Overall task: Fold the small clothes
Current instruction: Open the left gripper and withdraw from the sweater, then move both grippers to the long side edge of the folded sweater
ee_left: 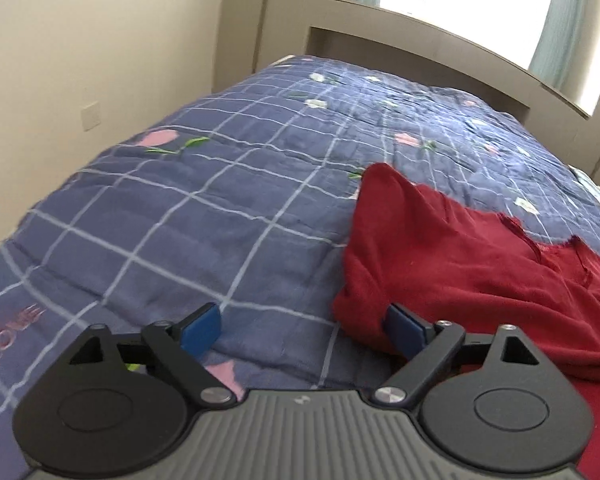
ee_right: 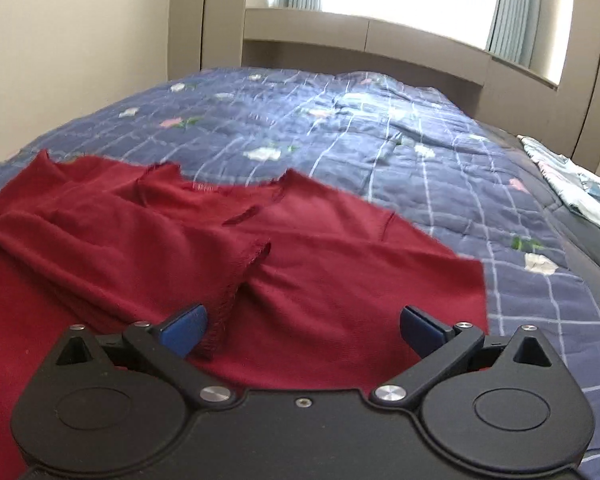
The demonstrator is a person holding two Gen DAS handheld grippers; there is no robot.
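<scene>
In the left wrist view, the left gripper (ee_left: 302,326) stood wide open and empty at the lower middle, its right pad against the edge of the red garment (ee_left: 460,264) bunched at the right on the blue quilt (ee_left: 180,208)

In the right wrist view, the right gripper (ee_right: 303,326) was released over the garment's rumpled layers; folding looked barely begun
</scene>
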